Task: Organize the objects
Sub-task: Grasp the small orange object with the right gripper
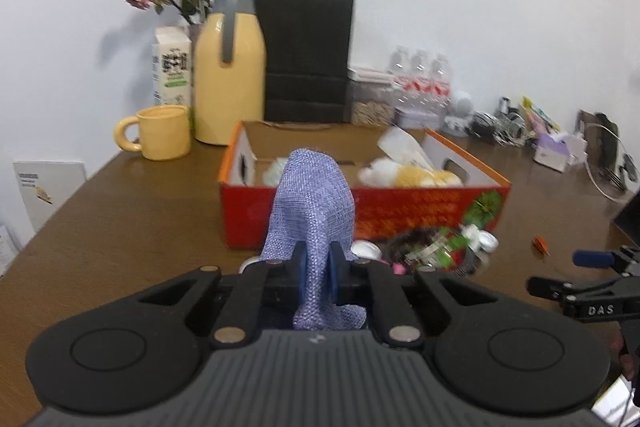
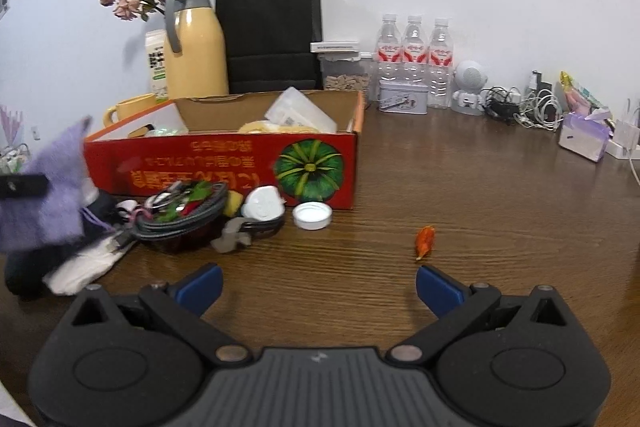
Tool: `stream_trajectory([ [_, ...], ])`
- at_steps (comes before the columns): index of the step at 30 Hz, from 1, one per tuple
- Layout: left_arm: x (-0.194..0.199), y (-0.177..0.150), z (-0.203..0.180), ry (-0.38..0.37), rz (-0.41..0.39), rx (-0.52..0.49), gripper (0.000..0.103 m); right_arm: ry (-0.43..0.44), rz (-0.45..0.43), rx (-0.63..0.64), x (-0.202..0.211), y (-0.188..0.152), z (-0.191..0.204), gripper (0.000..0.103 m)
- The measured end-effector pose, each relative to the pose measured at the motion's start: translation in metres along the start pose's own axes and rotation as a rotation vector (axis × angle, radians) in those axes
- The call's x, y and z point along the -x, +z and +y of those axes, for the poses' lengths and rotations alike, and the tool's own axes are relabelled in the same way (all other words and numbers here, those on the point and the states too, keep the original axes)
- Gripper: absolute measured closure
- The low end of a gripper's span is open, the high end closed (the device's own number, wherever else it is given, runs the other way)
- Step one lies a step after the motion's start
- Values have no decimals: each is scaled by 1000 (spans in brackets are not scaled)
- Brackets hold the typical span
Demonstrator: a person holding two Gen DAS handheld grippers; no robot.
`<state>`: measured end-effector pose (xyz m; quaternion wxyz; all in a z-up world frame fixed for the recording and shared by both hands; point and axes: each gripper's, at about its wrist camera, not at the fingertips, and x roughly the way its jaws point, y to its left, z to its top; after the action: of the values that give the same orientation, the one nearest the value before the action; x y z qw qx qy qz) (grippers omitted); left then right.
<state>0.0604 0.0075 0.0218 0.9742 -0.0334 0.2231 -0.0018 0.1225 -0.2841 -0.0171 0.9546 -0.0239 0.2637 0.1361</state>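
My left gripper [image 1: 319, 273] is shut on a lilac woven cloth pouch [image 1: 312, 203] and holds it above the table, in front of the red cardboard box [image 1: 420, 211]. The pouch also shows at the left of the right wrist view [image 2: 44, 191]. The box [image 2: 224, 167] holds a plush toy [image 1: 412, 175] and a clear plastic packet [image 2: 300, 113]. My right gripper [image 2: 318, 289] is open and empty, low over the wooden table. A heap of small things lies before the box: a dark basket [image 2: 180, 219], a white plug [image 2: 262, 207], a white lid [image 2: 312, 215].
A small orange scrap [image 2: 425, 241] lies on the table right of the heap. At the back stand a yellow jug [image 1: 230, 67], yellow mug [image 1: 160, 133], black paper bag [image 1: 306, 55], water bottles [image 2: 414, 55], a tin [image 2: 402, 97], cables [image 2: 520, 105] and a tissue pack [image 2: 584, 135].
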Motion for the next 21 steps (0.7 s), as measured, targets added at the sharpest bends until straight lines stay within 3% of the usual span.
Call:
stream_trajectory([
  [5,1,12,10,42,-34,13,92,-81,7,31,-17,12,-19,0],
  [7,1,14,12,52,-39,17,92,-90,31,30,-26,19,-29,5],
  [9,0,14,14,59,-36,23,92,-82,41,24,-32,25,-37,22],
  [11,-1,13,16,62,-30,28,92,-106,61,34,-40,30,-42,29],
  [15,-3,13,16,64,-24,31,92,-101,94,26,-52,35,-49,67],
  [21,-4,13,15,62,-22,30,92,-89,117,9,-58,32,-52,91],
])
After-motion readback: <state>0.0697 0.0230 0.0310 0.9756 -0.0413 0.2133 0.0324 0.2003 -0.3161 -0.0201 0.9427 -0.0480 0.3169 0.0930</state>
